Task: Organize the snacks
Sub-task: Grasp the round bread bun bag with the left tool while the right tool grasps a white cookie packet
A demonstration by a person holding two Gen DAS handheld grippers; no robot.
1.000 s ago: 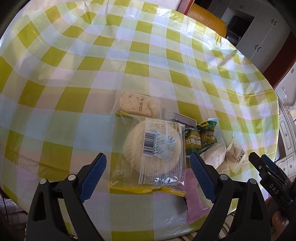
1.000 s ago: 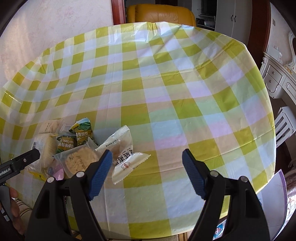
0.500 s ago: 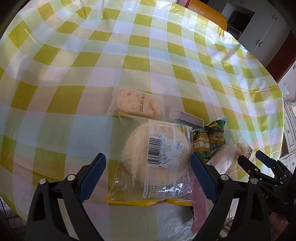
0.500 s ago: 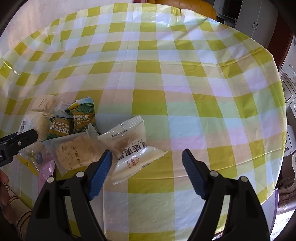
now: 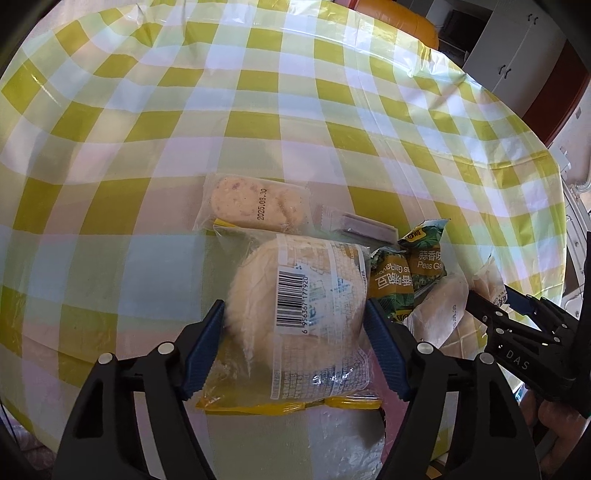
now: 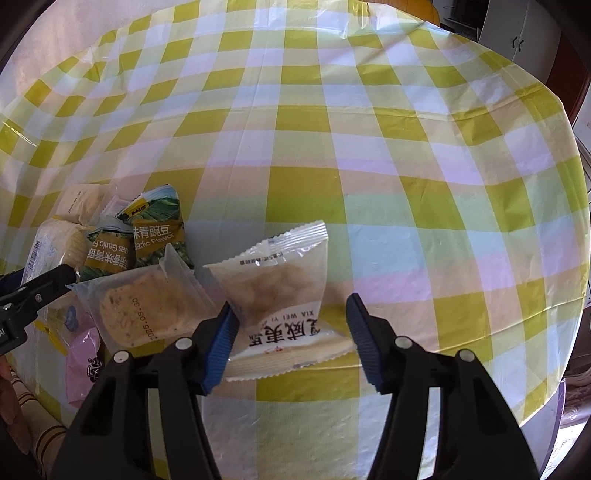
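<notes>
Now both grippers have just been closing. The left gripper [image 5: 293,347] has its jaws pressed on the round bread packet [image 5: 295,314], lying on the checked tablecloth [image 5: 258,129]. The right gripper [image 6: 290,345] straddles the white snack packet [image 6: 280,295], one pad touching, the other clear. Both pickups look imminent. No container is visible

A home dining room was indicated: a round table was covered by a yellow-and-white checked plastic tablecloth [image 5: 258,122], an orange leather chair [image 5: 399,18] and white panelled cupboards [image 5: 517,44] behind.
</notes>
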